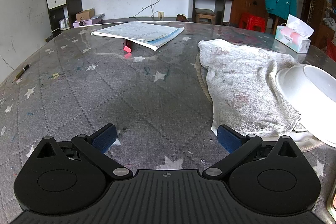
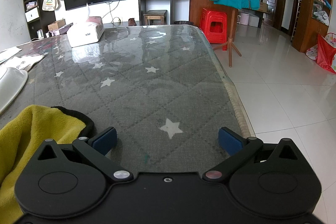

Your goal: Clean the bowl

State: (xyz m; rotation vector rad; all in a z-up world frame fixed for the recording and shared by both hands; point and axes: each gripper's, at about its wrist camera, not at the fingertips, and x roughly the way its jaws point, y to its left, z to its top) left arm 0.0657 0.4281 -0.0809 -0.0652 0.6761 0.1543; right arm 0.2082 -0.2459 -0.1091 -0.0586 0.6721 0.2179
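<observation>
White bowl (image 1: 310, 93) beside left claw (image 1: 167, 138) — both claws wide, empty — right claw (image 2: 168, 140) near table edge (image 2: 231, 89).

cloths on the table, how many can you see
2: a white terry towel spread under the tilted white bowl, and a yellow fleece cloth beside the right claw. Others may be out of view.
</observation>
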